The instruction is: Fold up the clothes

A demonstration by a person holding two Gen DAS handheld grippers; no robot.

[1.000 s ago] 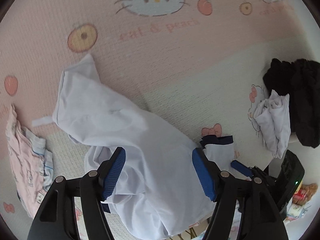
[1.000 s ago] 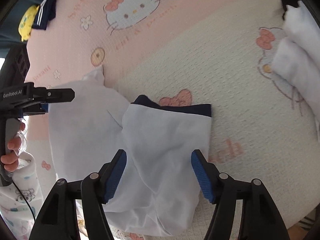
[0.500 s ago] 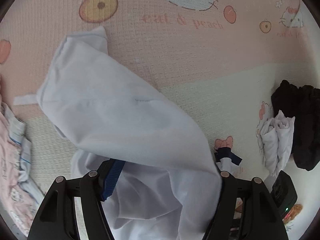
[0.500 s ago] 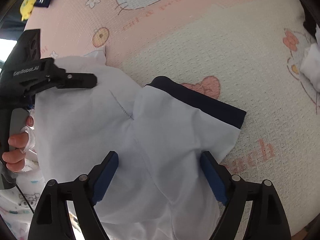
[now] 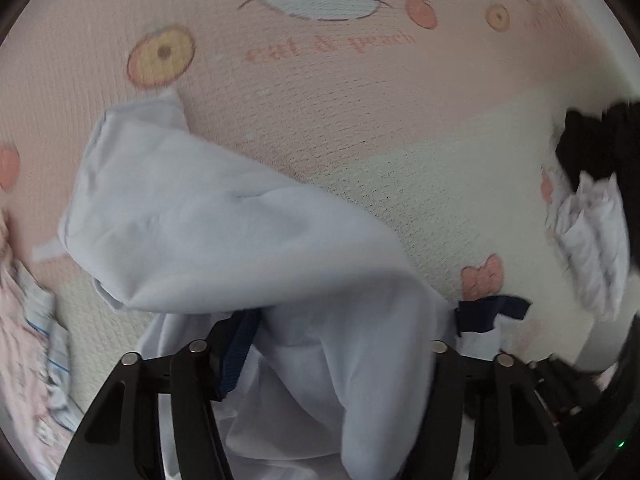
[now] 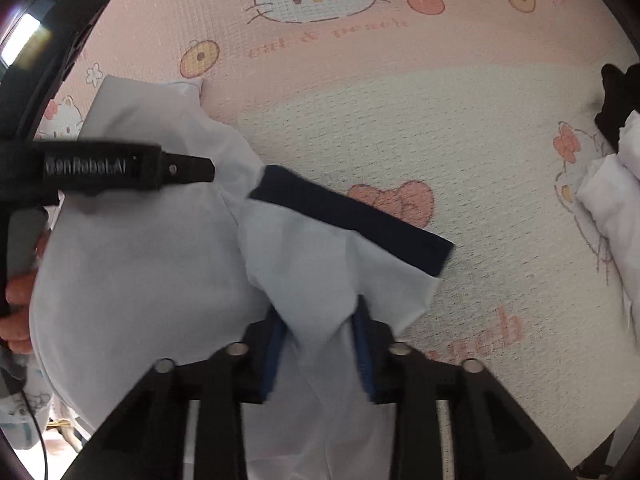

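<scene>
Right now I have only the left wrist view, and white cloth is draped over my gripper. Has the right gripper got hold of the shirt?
Observer: Yes. The right gripper is shut on a bunch of the white shirt, just below the sleeve.
Operator: Where does the navy cuff lie? I see only a scrap of it.
Observer: The navy cuff shows as a full band lying on the mat, right beside the red bow print.
Operator: And my left gripper, seen from that side?
Observer: The left gripper reaches in over the shirt's body, left of the cuff. I cannot tell whether it touches the cloth.
</scene>
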